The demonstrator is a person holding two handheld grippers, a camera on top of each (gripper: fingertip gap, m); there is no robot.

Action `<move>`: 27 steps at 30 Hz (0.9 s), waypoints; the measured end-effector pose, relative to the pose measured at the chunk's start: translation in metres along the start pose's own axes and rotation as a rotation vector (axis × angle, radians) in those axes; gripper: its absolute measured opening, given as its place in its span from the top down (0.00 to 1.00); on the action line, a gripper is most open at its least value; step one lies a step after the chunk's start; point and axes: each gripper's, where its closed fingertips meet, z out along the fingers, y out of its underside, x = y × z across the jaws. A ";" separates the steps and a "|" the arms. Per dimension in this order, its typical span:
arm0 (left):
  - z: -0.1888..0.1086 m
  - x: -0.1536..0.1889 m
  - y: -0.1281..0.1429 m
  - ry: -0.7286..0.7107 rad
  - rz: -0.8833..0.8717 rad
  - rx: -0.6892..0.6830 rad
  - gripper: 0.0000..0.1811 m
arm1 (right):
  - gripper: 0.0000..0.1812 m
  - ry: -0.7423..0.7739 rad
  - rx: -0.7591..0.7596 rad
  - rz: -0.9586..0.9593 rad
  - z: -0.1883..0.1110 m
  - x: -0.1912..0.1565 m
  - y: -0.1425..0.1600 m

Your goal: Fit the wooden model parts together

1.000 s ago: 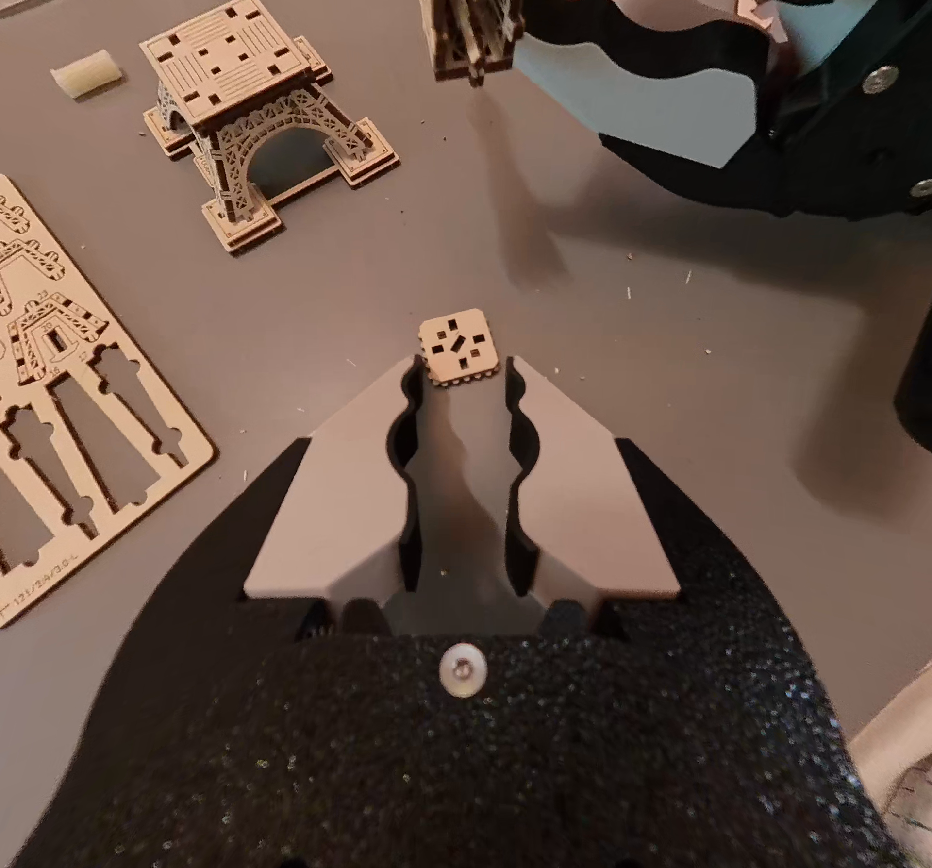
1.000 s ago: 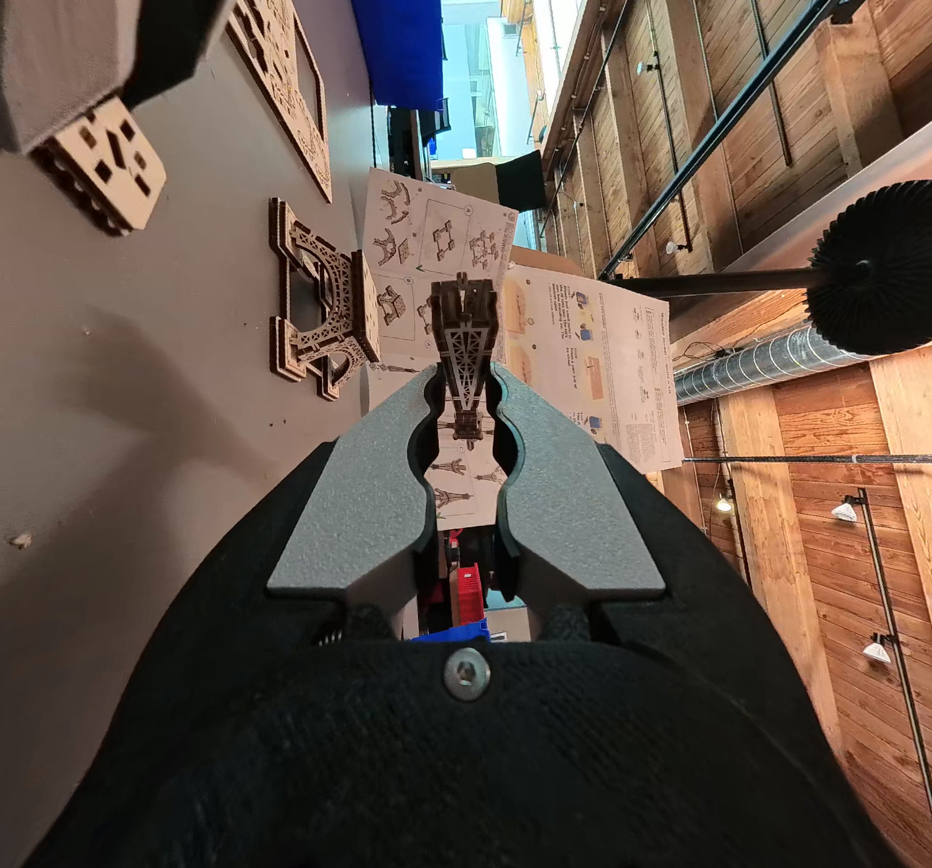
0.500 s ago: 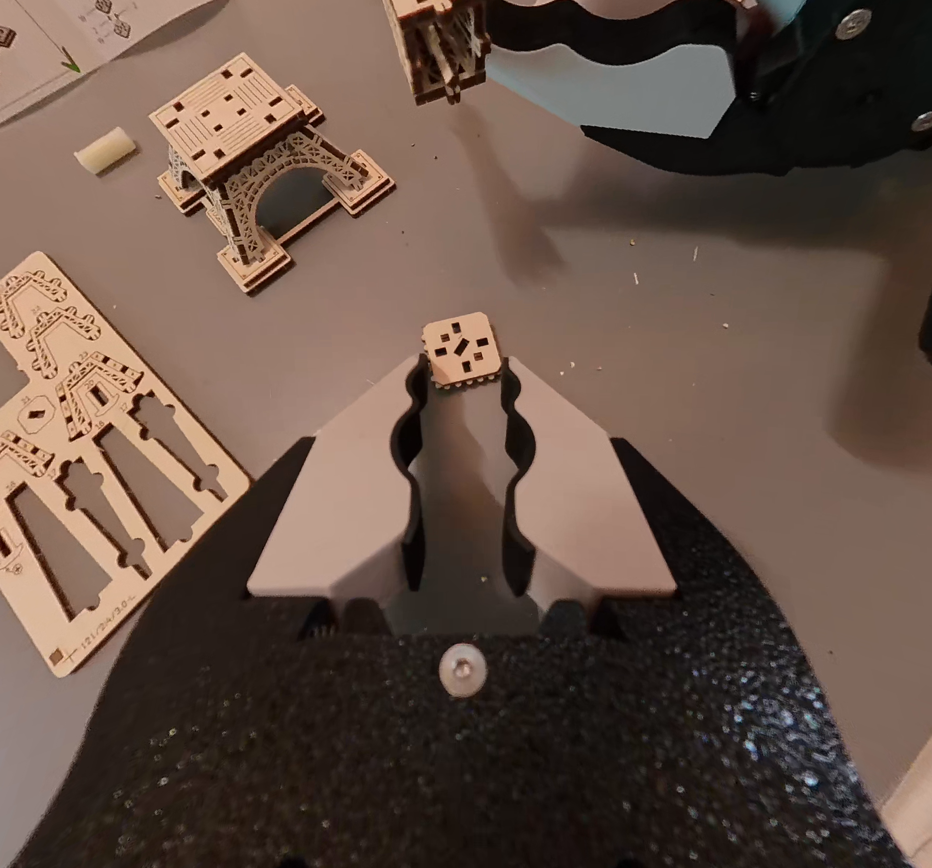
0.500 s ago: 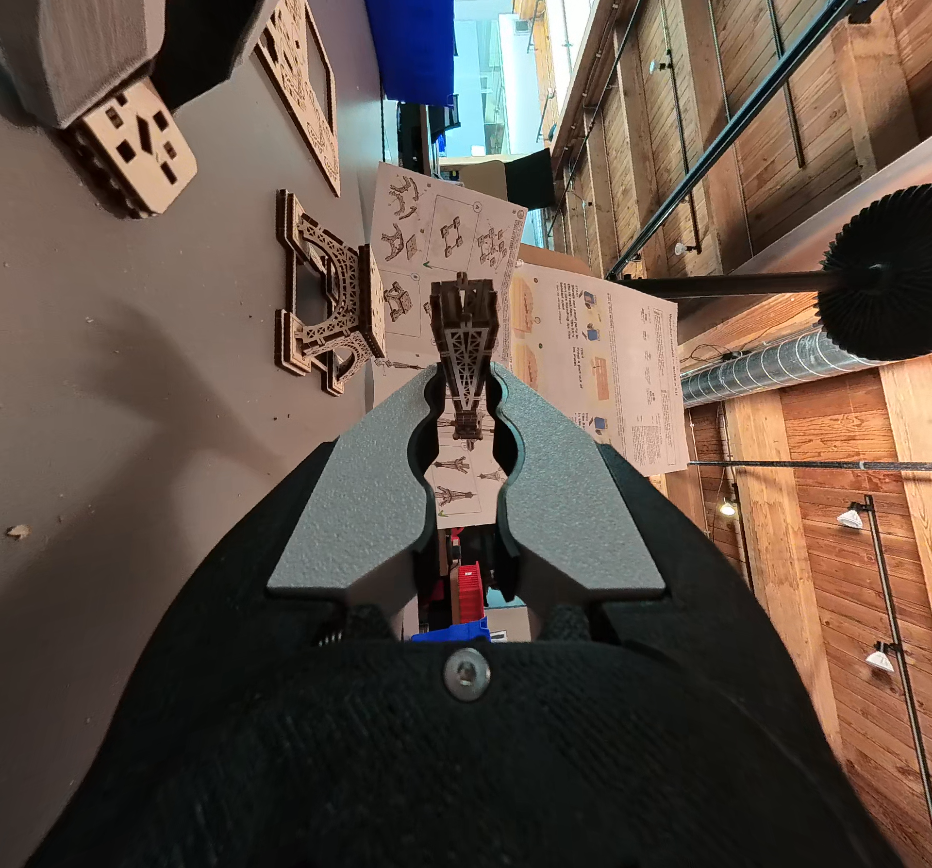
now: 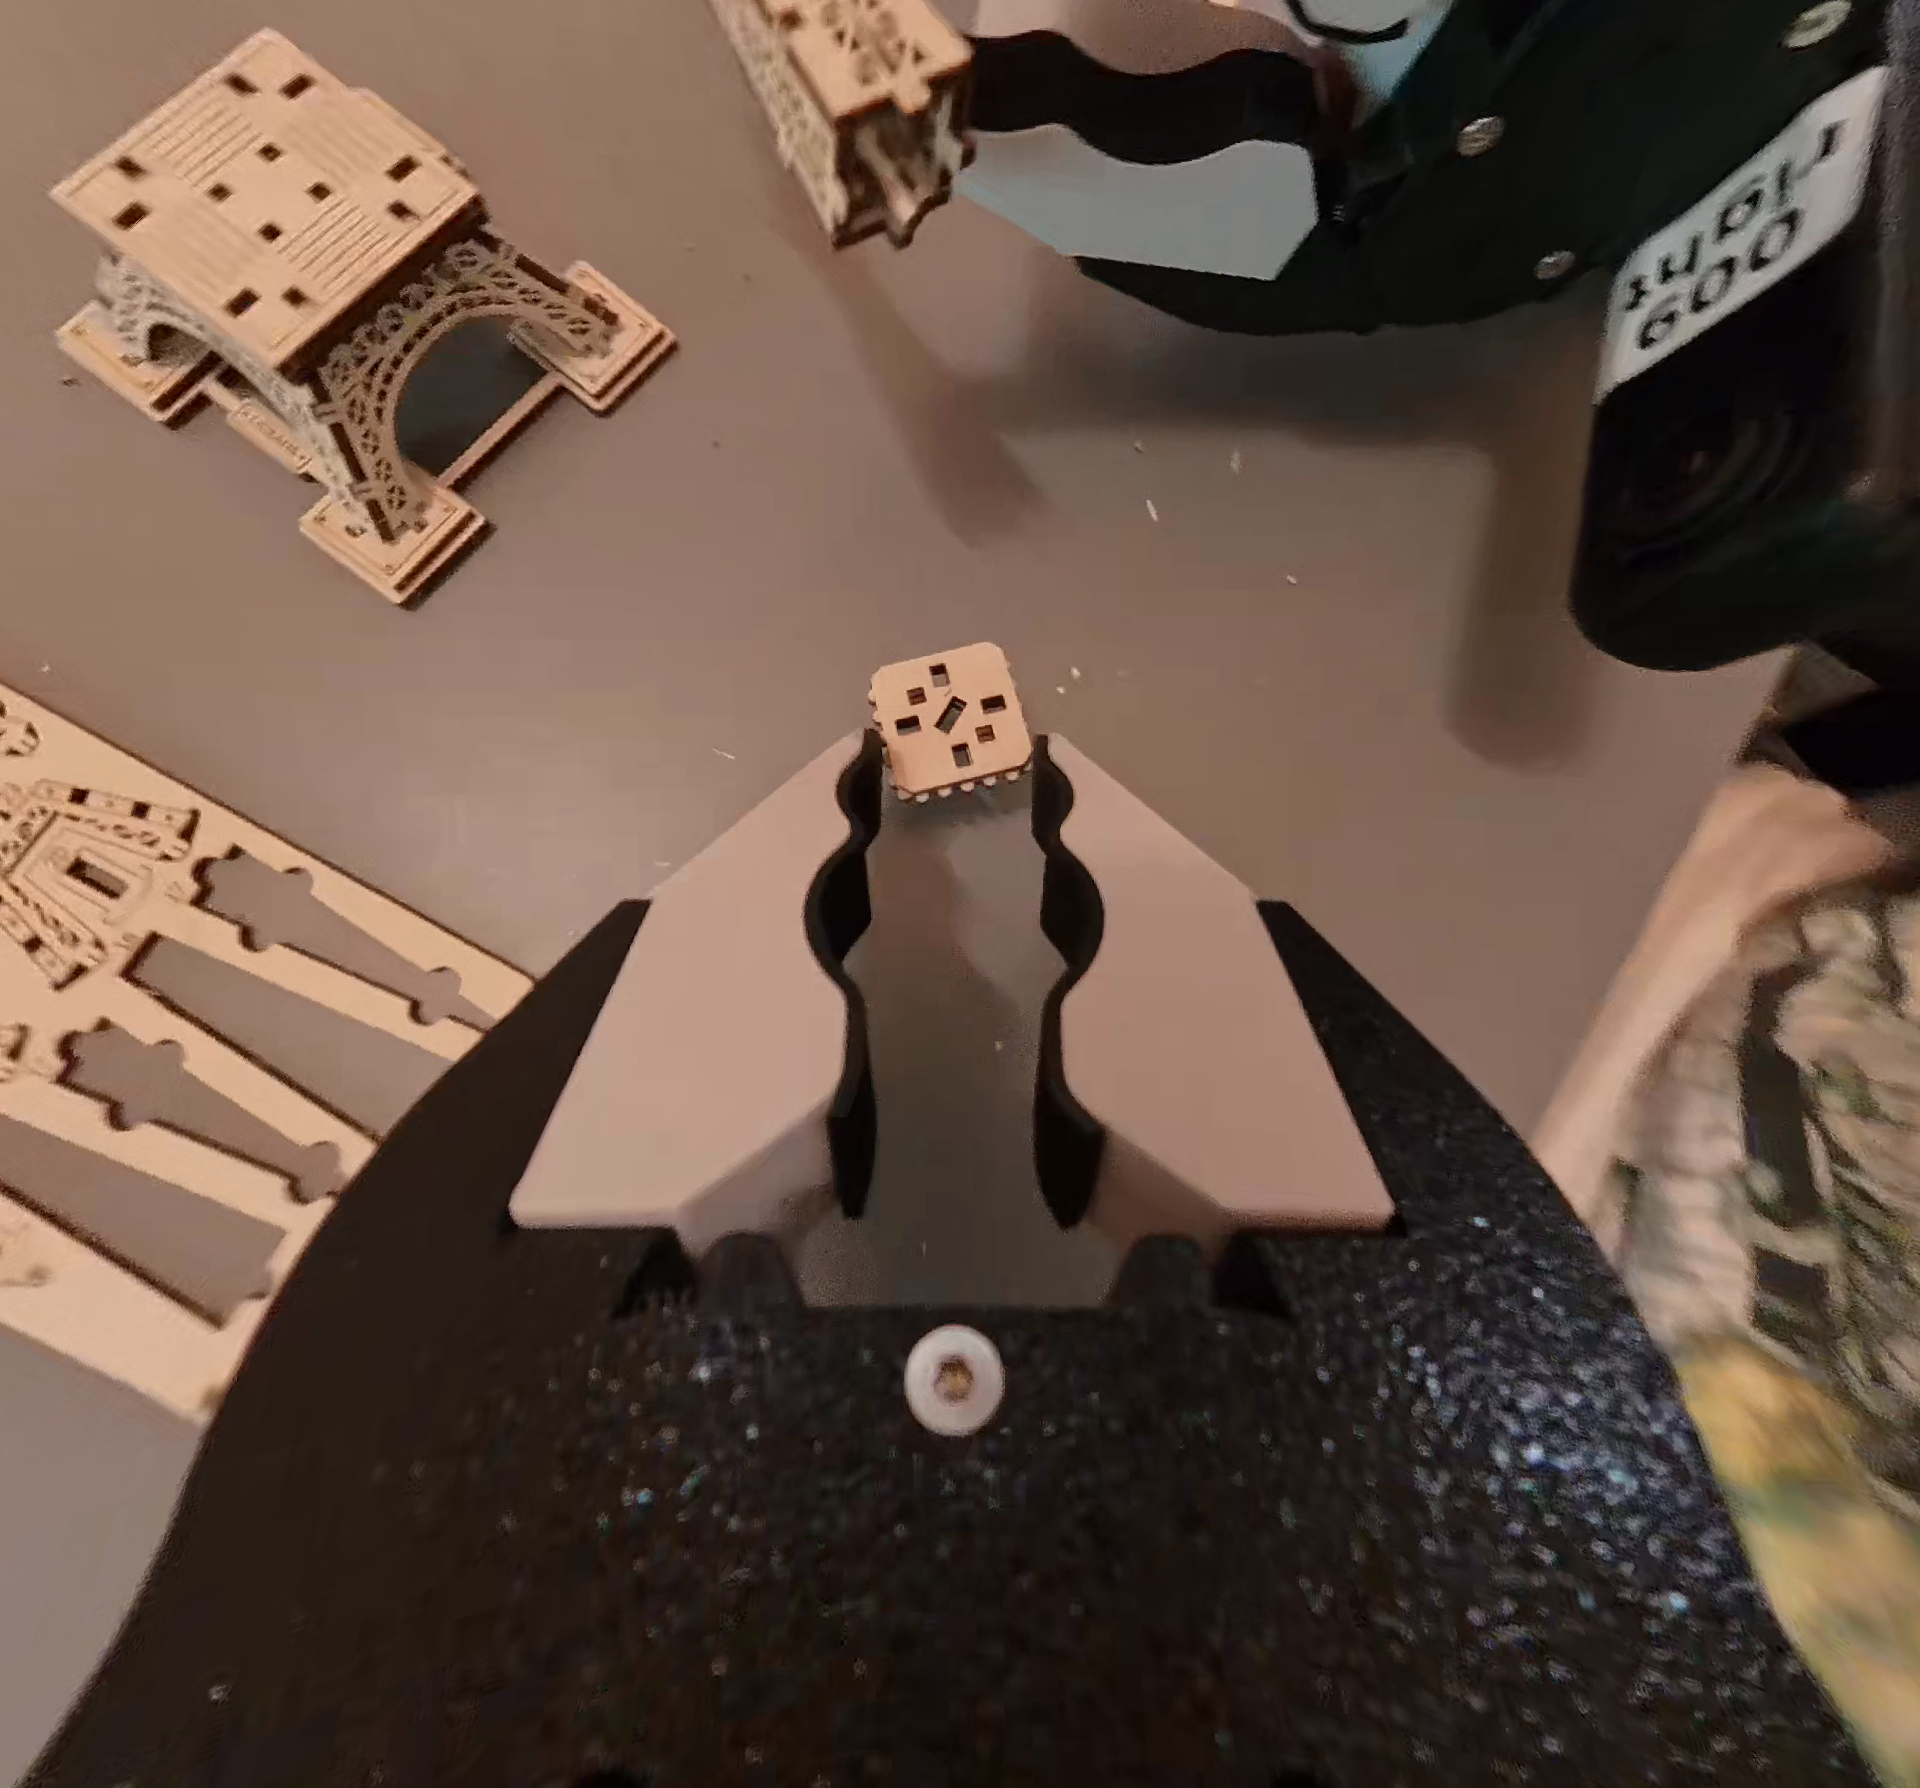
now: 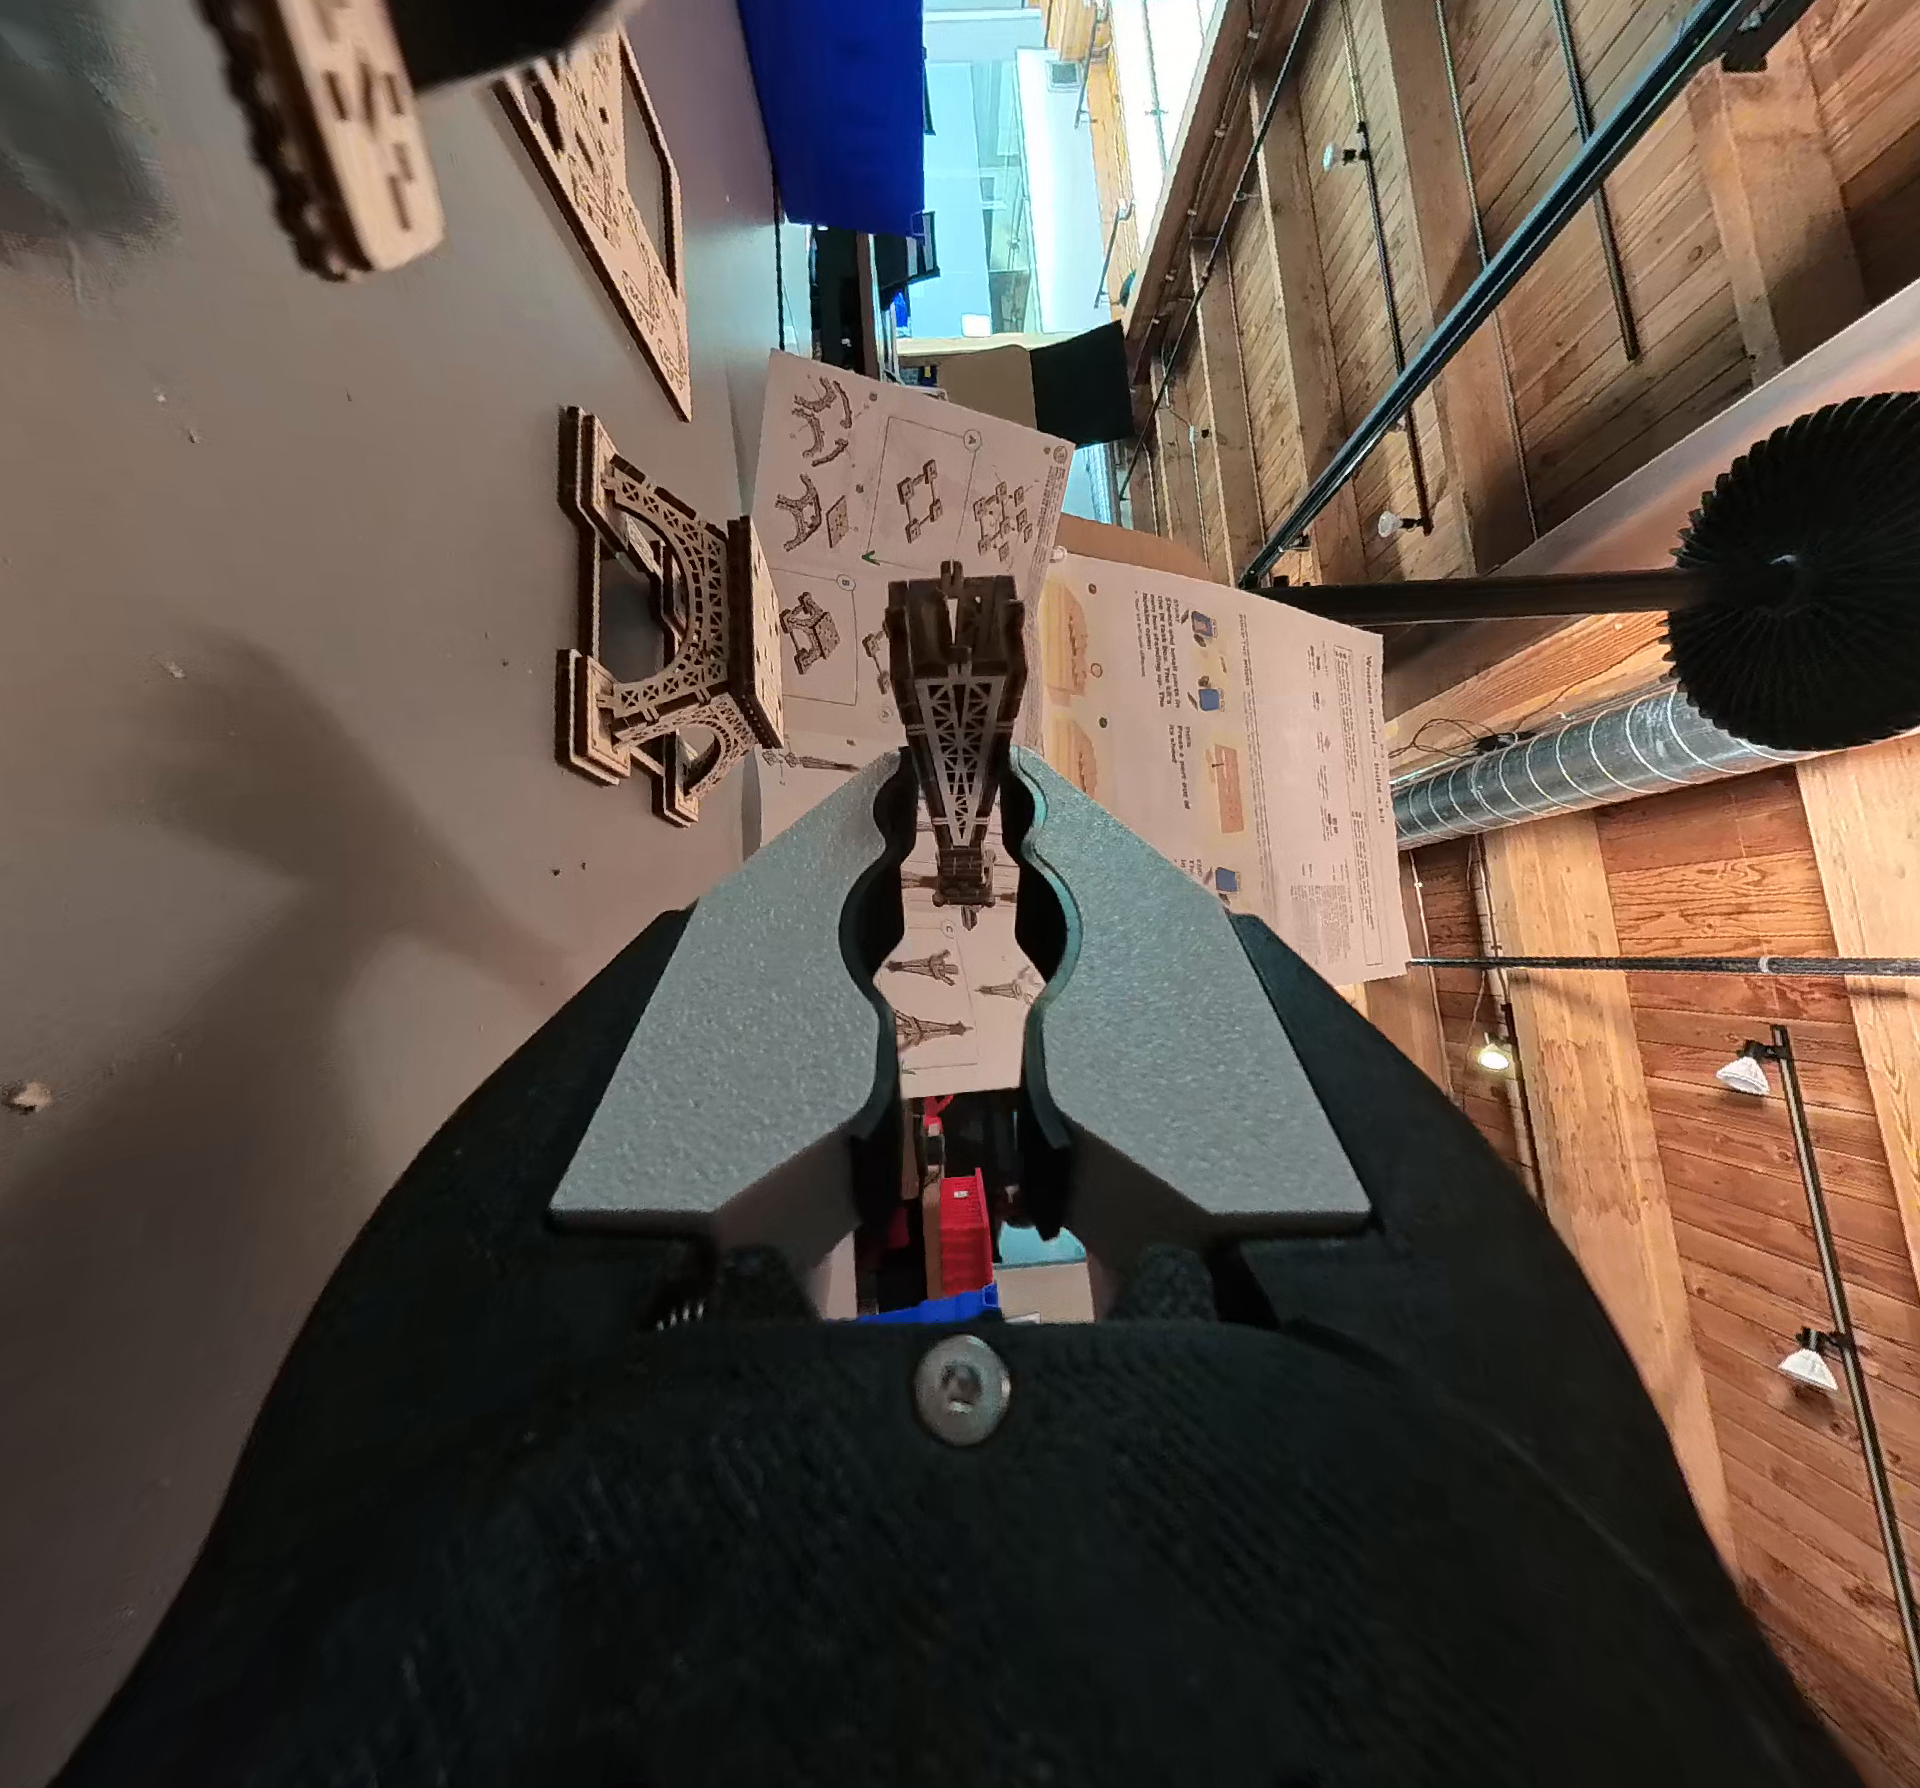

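Observation:
My left gripper [image 5: 951, 767] is shut on a small square wooden plate [image 5: 951, 728] with slots, held by its edges above the grey table. It also shows at the top left of the right wrist view [image 6: 353, 107]. My right gripper [image 6: 956, 777] is shut on the tapered lattice tower section [image 6: 956, 699], held sideways in the air. In the left wrist view this section [image 5: 831, 65] is up and to the right of centre, its open wide end facing the plate, a gap apart. The arched tower base [image 5: 312, 284] stands on the table to the left and also shows in the right wrist view [image 6: 675, 658].
A punched-out wooden parts sheet [image 5: 156, 1011] lies at the left. Another parts sheet [image 6: 623, 180] and paper instruction sheets [image 6: 1226, 751] lie beyond the base. A person's patterned sleeve [image 5: 1818, 1167] is at the right edge. Small wood crumbs dot the grey table [image 5: 1247, 803]. The grippers' ends are close to 11 cm from one another.
The two grippers have come closer together. The tower section has dropped and tilted towards the plate in the left wrist view, and the plate looms larger in the right wrist view.

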 end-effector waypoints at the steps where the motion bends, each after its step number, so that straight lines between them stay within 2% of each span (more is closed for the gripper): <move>1: -0.006 0.001 -0.002 0.024 0.017 -0.053 0.85 | 0.93 -0.005 0.003 0.004 0.000 -0.001 -0.001; 4: -0.026 0.002 -0.008 0.075 0.085 -0.208 0.85 | 0.93 -0.011 0.006 0.008 0.002 -0.002 -0.001; 9: -0.054 -0.005 0.016 0.161 0.189 -0.611 0.85 | 0.93 -0.070 -0.015 0.032 0.005 -0.012 0.004; 12: -0.058 -0.026 0.028 0.081 0.208 -0.823 0.85 | 0.93 -0.101 -0.054 0.058 0.007 -0.015 0.012; 14: -0.054 -0.026 0.036 0.078 0.236 -0.923 0.85 | 0.93 -0.140 -0.116 0.065 0.008 -0.021 0.023; 18: -0.033 -0.025 0.042 0.034 0.293 -0.984 0.85 | 0.93 -0.209 -0.182 0.035 0.007 -0.035 0.034; 27: -0.012 -0.020 0.036 -0.008 0.340 -0.926 0.85 | 0.93 -0.246 -0.149 -0.013 0.007 -0.045 0.023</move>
